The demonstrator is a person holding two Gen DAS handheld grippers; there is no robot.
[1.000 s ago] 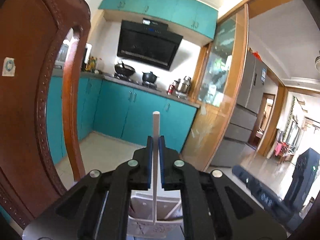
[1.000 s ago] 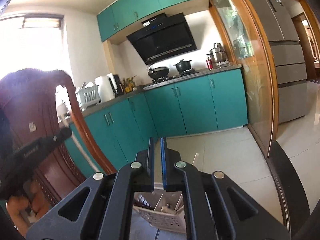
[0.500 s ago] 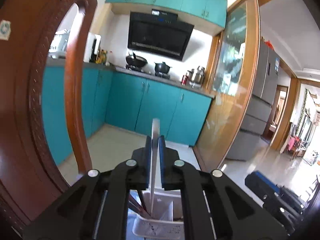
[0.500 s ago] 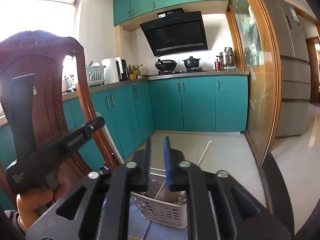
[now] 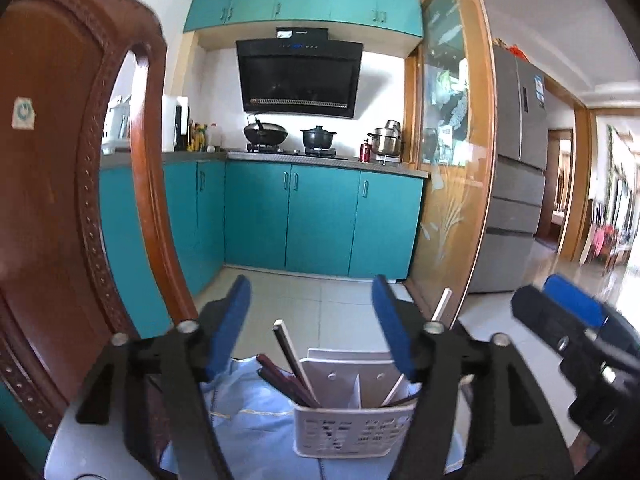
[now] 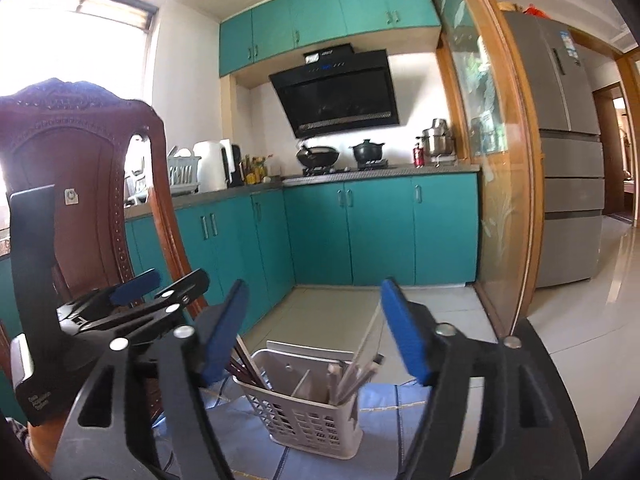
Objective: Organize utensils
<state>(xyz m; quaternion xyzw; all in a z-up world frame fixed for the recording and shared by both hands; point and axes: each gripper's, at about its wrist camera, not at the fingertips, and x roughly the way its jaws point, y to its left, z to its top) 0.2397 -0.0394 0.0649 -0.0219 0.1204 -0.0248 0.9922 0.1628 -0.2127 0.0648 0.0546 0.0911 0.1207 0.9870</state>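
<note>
Left wrist view: left gripper and right gripper spread wide, empty, above utensil basket. Release step apparently complete; next, locate remaining loose utensil.

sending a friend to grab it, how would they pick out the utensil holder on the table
Start at the carved wooden chair; beside it a light blue cloth covers the table. On the cloth stands the white slotted plastic basket, the only container there, with dark chopsticks and pale chopsticks in separate compartments.
</note>
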